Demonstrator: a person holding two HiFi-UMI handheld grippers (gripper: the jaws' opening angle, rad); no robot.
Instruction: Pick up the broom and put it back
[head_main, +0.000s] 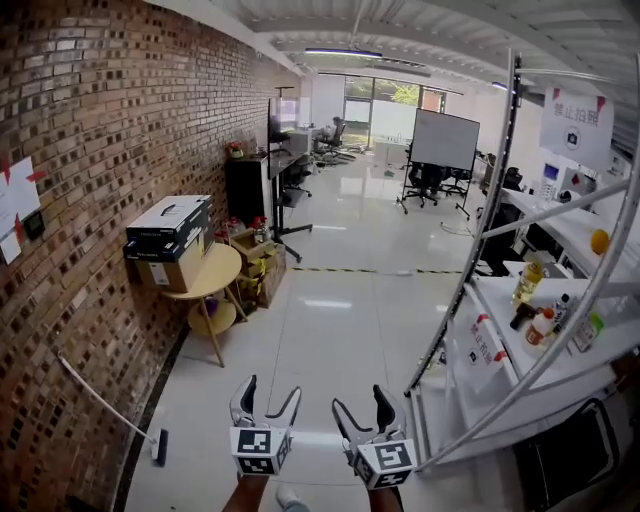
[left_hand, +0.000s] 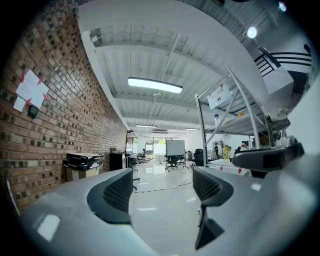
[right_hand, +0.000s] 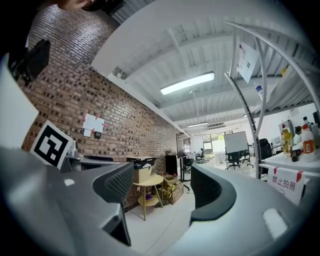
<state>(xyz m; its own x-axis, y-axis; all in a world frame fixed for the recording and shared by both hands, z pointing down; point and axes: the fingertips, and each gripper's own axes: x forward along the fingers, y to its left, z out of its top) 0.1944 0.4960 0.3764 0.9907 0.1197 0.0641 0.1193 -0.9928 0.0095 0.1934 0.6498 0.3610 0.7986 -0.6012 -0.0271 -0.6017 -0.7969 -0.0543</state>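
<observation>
Left gripper (head_main: 270, 395) and right gripper (head_main: 362, 403) fingers apart, empty; slim white-handled dark-headed broom (head_main: 110, 403) leans on red brick wall (head_main: 90, 150), so a clumsy reach could knock it flat.

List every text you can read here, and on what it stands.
"禁止拍照": red print on the white sign at the shelf edge.
Too blurred to read: the hanging sign above that shelf.
Too small: the papers on the brick wall, the box label.
</observation>
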